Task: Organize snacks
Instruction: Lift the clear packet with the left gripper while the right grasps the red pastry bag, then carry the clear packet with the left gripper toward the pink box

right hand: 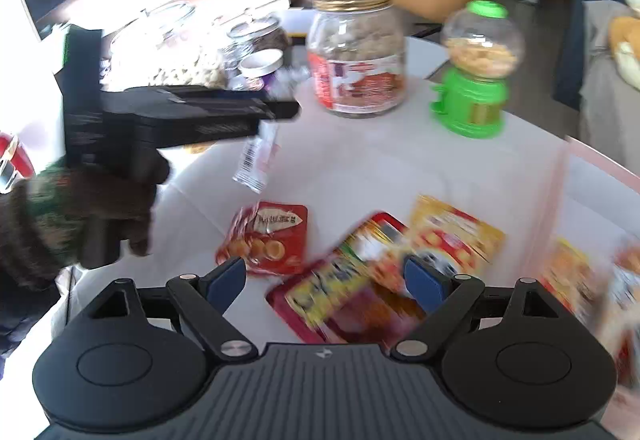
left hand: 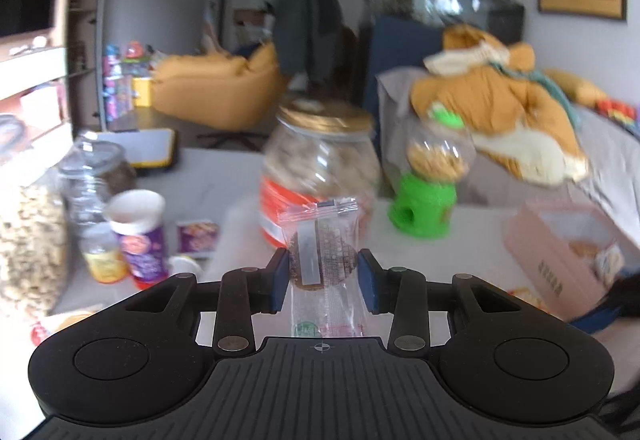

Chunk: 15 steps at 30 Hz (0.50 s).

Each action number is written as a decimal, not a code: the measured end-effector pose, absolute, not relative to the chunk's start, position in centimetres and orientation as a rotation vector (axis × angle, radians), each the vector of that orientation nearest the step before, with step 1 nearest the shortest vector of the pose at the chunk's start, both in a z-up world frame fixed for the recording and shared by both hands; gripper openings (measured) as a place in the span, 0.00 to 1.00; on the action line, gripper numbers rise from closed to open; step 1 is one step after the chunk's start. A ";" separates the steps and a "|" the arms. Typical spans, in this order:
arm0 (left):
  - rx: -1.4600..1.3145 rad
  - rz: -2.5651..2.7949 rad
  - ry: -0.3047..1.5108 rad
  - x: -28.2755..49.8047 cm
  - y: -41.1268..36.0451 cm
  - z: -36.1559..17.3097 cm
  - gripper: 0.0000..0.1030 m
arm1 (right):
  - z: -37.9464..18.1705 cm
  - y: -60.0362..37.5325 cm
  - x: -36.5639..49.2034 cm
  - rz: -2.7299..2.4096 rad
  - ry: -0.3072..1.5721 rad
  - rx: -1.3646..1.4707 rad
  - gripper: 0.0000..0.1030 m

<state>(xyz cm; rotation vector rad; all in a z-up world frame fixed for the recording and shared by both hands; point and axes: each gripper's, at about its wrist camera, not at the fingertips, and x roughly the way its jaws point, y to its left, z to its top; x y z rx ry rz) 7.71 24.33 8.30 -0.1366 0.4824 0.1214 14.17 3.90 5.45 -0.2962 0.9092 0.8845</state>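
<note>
Left gripper [left hand: 323, 274] clamped on a clear-wrapped cookie packet [left hand: 323, 252], blue pads [left hand: 280, 280] pinching the wrapper's sides near the dark round cookie; in the right wrist view the packet's lower end [right hand: 256, 160] hangs slack below the fingers, clear of the white table [right hand: 360, 160]. Risk, as I judge it: the film is slick and thin, the grip sits on the wrapper edges, so a quick swing could let it slide out or crush the cookie. Ahead of the left gripper stands a gold-lidded glass jar [left hand: 320, 168]; ahead-right a green candy dispenser [left hand: 430, 176]; further right a pink box [left hand: 560, 252], open-topped, with wrapped items inside, probably the destination. To its left a crowd: purple canister [left hand: 140, 232], small yellow-label jar [left hand: 102, 256], big jar of puffed snack [left hand: 28, 232]. A sweep that way would likely topple something; the lane to the right looks more open. Right gripper [right hand: 326, 282] has its fingers spread wide and holds nothing, hovering over a red-and-yellow snack packet [right hand: 352, 292] directly below, with a red cookie pouch [right hand: 268, 236] to its left and a yellow pouch [right hand: 456, 236] ahead-right. Packets overlap, so a pinch may catch two. Pink box wall [right hand: 556, 200] close on the right; table edge curves away beyond it. Frames are blurred, contacts uncertain.
</note>
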 end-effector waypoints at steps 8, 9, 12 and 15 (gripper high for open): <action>-0.168 0.157 0.513 1.5 25.2 9.7 0.40 | 0.1 11.8 13.9 0.874 0.950 -0.300 0.88; -0.167 0.160 0.523 0.6 25.0 9.7 0.40 | -0.1 12.2 13.3 0.865 0.920 -0.329 0.88; -0.184 0.174 0.532 -2.3 24.3 9.4 0.40 | 0.0 12.7 11.4 0.872 0.901 -0.404 0.77; -0.211 0.179 0.544 -4.5 23.0 8.8 0.40 | 0.8 10.9 10.2 0.938 0.956 -0.367 0.76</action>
